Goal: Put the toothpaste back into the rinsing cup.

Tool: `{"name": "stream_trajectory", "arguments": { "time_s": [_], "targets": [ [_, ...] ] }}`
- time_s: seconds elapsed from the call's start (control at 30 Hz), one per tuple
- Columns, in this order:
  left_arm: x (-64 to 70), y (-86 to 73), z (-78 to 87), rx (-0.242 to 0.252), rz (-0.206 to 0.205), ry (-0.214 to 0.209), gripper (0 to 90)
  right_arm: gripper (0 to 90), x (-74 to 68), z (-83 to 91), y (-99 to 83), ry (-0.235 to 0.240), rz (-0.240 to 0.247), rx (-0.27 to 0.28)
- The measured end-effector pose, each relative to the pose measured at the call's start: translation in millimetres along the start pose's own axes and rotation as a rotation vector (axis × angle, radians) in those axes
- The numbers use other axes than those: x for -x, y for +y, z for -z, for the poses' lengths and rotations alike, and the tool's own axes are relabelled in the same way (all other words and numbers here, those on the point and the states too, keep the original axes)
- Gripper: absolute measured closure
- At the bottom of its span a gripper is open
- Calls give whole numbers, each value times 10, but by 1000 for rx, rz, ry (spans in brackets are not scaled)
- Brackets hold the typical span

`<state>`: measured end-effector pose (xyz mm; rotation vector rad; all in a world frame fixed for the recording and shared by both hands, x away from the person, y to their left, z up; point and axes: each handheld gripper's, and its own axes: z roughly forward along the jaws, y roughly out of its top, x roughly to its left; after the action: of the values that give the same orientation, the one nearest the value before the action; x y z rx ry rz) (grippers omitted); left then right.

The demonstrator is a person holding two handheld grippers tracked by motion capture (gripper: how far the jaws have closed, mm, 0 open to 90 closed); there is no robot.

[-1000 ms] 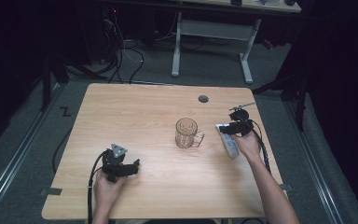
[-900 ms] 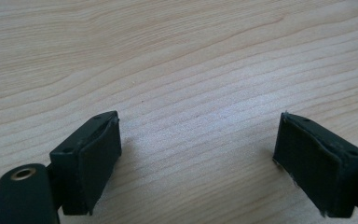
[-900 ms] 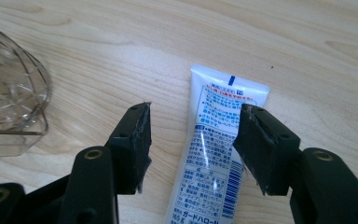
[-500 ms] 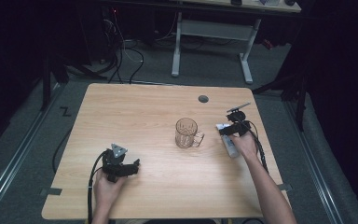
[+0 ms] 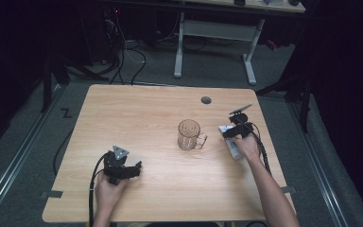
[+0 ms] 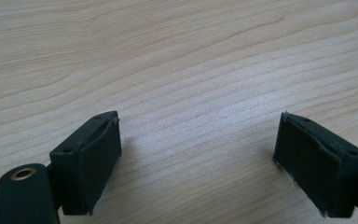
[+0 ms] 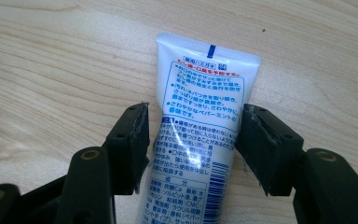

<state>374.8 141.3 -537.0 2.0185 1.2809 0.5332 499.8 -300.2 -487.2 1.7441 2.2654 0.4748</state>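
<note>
While flat on table (image 7: 51,56), tube (image 7: 200,121) lies between right claw (image 7: 193,147) jaws.

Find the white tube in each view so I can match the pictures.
High view: the tube lies at the table's right side, right of the glass mug, under the right gripper.
Left gripper view: bare wood between open jaws.
Right gripper view: the tube runs up the centre between the jaws, flat crimped end away from the camera.
Shared landmark: the wooden tabletop.

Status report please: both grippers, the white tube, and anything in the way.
Left gripper open over bare wooden table. Right gripper open, jaws straddling white printed plastic tube lying flat, not clamped. Clear glass mug stands apart, no obstruction.
</note>
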Motion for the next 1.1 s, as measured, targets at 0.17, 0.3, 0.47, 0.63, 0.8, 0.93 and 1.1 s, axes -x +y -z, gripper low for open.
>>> {"name": "stream_trajectory", "arguments": {
  "time_s": [0.17, 0.3, 0.47, 0.63, 0.8, 0.93, 1.1],
  "targets": [
    [0, 1, 0, 0, 0, 0, 148, 428, 12, -35, 2, -5, -4, -17],
    [0, 1, 0, 0, 0, 0, 148, 427, 8, -48, 3, -10, 1, -22],
    [-1, 0, 0, 0, 0, 0, 148, 431, 24, -87, -2, 11, -17, -43],
    [-1, 0, 0, 0, 0, 0, 148, 475, 24, -97, -1, 23, -13, -49],
    [0, 0, 0, 0, 0, 0, 148, 530, 5, -89, 2, 14, 7, -56],
    [0, 0, 0, 0, 0, 0, 148, 591, -27, -71, 13, 3, 36, -65],
    [0, 0, 0, 0, 0, 0, 148, 650, -53, -45, 22, -11, 74, -62]
  ]
}}
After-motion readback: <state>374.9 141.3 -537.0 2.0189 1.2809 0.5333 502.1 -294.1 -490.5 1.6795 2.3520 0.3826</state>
